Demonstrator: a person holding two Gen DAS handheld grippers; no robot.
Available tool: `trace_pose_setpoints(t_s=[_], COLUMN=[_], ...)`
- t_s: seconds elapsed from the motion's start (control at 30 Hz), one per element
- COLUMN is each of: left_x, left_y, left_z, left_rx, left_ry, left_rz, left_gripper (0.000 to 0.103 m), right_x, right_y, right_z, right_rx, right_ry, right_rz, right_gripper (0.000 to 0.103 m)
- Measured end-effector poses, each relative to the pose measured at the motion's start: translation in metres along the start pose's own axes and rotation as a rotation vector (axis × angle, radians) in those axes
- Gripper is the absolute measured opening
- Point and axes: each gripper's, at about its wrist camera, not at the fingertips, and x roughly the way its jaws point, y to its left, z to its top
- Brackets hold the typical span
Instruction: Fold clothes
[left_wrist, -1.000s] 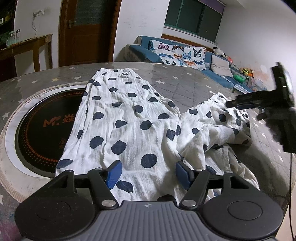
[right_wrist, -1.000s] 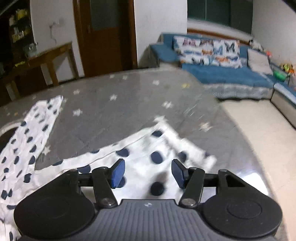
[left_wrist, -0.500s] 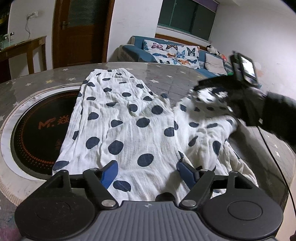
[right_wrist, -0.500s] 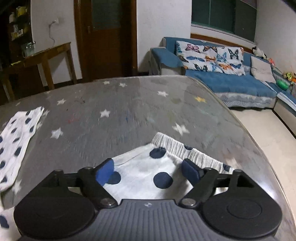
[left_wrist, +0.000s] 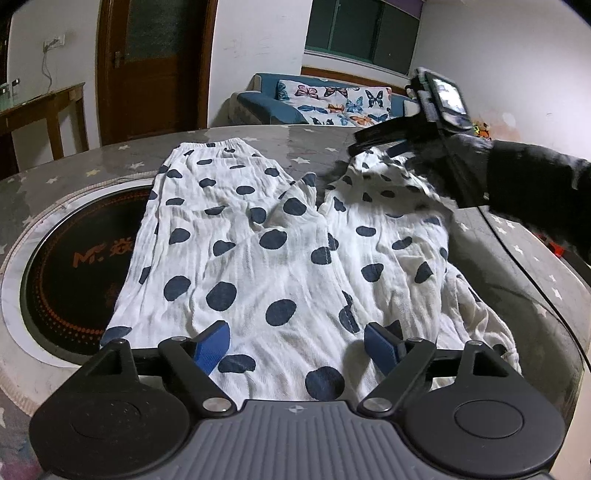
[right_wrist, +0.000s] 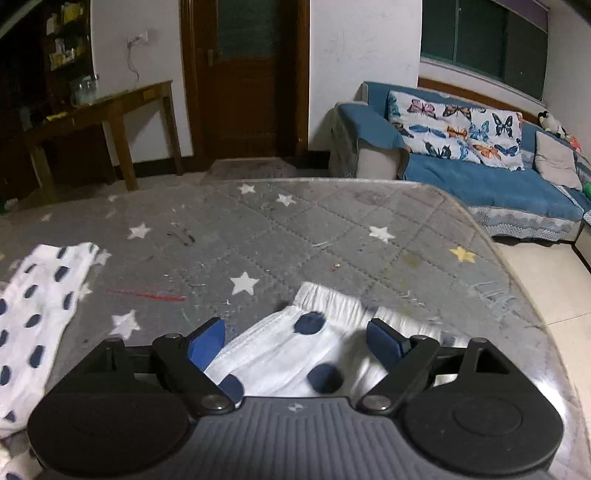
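Hob (left_wrist: 74, 258): a round black glass disc sunk in the table at the far left of the left wrist view, inside a pale ring; orange lettering reads "M" followed by characters too partly covered to make out.
Table (left_wrist: 325, 140): grey quilted cover with white stars, one yellow star (right_wrist: 461, 254) in the right wrist view; a red streak (right_wrist: 147, 294) lies on it.
Trousers (left_wrist: 258, 258): white with dark blue dots, spread flat on the table, the left edge lying over the hob; one elastic cuff (left_wrist: 218, 144) points to the far side, the other leg lies to the right, rumpled.
Left gripper (left_wrist: 297, 341): blue pads spreading wider, hovering over the near part of the trousers, cloth below them but not pinched.
Right gripper (right_wrist: 295, 341): pads wide apart over the second elastic cuff (right_wrist: 332, 299), not pressing on it; in the left wrist view it hangs above that leg's far end, held by a dark-gloved hand (left_wrist: 465, 162).
Sofa (right_wrist: 480, 177): blue, with butterfly-print cushions.
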Motion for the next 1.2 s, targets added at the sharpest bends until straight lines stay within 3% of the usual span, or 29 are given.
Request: trace_pose_setpoints(t_s=[0.13, 0.3, 0.53, 0.67, 0.77, 0.87, 0.97, 1.03, 1.17, 1.2], left_x=[-0.013, -0.032, -0.024, -0.003, 0.013, 0.019, 0.023, 0.019, 0.003, -0.002], left_y=[-0.009, -0.042, -0.104, -0.126, -0.13, -0.129, -0.127, -0.121, -0.11, -0.11], left_z=[0.004, 0.011, 0.003, -0.001, -0.003, -0.002, 0.001, 0.004, 0.006, 0.005], left_rx=[0.016, 0.089, 0.245, 0.313, 0.315, 0.312, 0.301, 0.266, 0.222, 0.236], left_ry=[-0.034, -0.085, -0.042, 0.011, 0.051, 0.057, 0.076, 0.105, 0.112, 0.102], left_rz=[-0.01, -0.115, -0.266, -0.262, -0.226, -0.212, -0.23, -0.299, -0.506, -0.552], left_gripper=[0.083, 0.081, 0.072, 0.064, 0.056, 0.042, 0.019, 0.01, 0.009, 0.009], right_x=[-0.025, -0.052, -0.071, -0.072, -0.069, -0.061, -0.05, -0.044, -0.036, -0.034], right_y=[-0.011, -0.033, -0.063, -0.073, -0.074, -0.073, -0.072, -0.07, -0.064, -0.063], right_z=[-0.004, -0.012, -0.037, -0.048, -0.051, -0.049, -0.046, -0.043, -0.037, -0.036], right_rx=[0.004, 0.052, 0.123, 0.153, 0.156, 0.159, 0.168, 0.159, 0.13, 0.121], right_ry=[-0.012, -0.011, 0.019, 0.042, 0.047, 0.045, 0.045, 0.038, 0.031, 0.032], right_rz=[-0.024, -0.063, -0.077, -0.069, -0.058, -0.056, -0.056, -0.054, -0.085, -0.105], right_gripper=[0.086, 0.086, 0.08, 0.067, 0.061, 0.053, 0.043, 0.035, 0.015, 0.015])
